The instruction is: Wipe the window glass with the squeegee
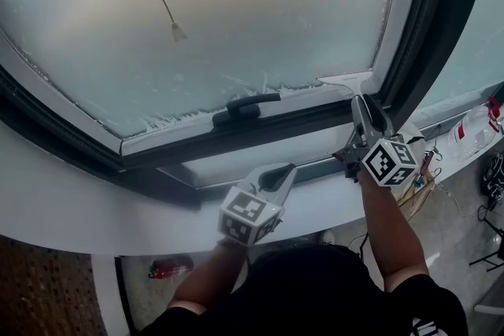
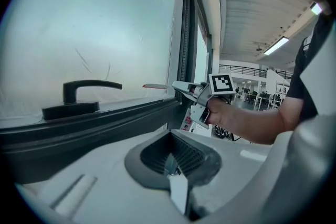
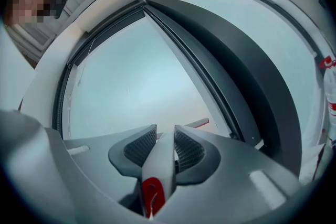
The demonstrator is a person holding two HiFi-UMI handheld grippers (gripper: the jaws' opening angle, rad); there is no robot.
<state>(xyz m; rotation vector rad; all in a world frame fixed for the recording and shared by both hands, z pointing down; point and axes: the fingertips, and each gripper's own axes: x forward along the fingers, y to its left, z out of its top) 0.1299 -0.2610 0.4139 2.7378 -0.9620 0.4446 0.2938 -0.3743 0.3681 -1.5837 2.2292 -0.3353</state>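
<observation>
Window glass (image 1: pixel 236 12): one big pane, misted over nearly everywhere. From where I stand the wipe looks barely begun or at the bottom of a pass.

Window frame (image 1: pixel 441 27): a dark surround, running close by the blade at 3 o'clock. I'd keep the rubber off it, or the blade will tip and leave a line.

Sill (image 1: pixel 79 201): a white ledge under the pane, with both grippers over it.

Right gripper (image 1: pixel 364 102): jaws clenched on the squeegee handle, which runs straight out between them. The hold looks centred, so turning the wrist should be enough to lay the blade flat.

Left gripper (image 1: pixel 279 173): at 8 o'clock from the right one, low by the sill. Its jaws are pressed together on nothing, and it is best kept clear of the stroke.

Squeegee (image 1: pixel 345 80): its blade is at the pane's 4 o'clock corner, against or just off the glass. For a clean pass I'd use even pressure along the whole edge, one steady draw, and an overlap with the next lane.

Window handle (image 1: pixel 246 105): black, at 6 o'clock on the pane and beside the blade's path. A sideways stroke should end short of it.

White streaks (image 1: pixel 173 118): a ragged line along the bottom edge, likely to need a last horizontal pull.

Cord pull (image 1: pixel 178 31): hangs over the glass at 12 o'clock.
</observation>
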